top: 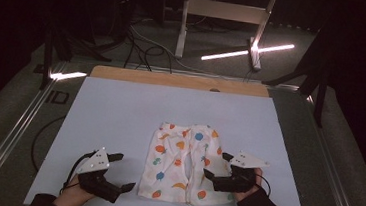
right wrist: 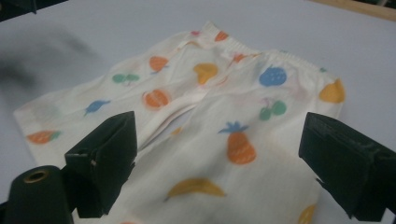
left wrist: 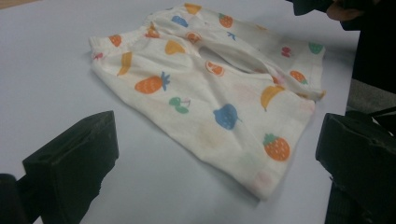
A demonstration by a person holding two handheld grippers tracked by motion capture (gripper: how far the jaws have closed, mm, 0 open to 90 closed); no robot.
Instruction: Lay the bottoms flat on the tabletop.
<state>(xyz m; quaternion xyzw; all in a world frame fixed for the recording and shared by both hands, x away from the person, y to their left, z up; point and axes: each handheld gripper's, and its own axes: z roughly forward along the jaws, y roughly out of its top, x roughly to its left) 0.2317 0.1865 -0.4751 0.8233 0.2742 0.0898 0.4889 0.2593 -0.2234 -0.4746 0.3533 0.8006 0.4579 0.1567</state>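
Note:
A pair of small white shorts printed with fruit lies flat on the white sheet, waistband toward the far side. My left gripper rests to the left of the shorts, jaws wide apart and empty. In the left gripper view the shorts spread ahead of the jaws. My right gripper sits at the shorts' right leg, open, nothing pinched. The right gripper view looks along the shorts with both jaws spread over the cloth.
The sheet covers a wooden board on the table. Metal rails run along both sides. A cable loops at the left edge. Stands, cables and lit strips stand on the floor beyond.

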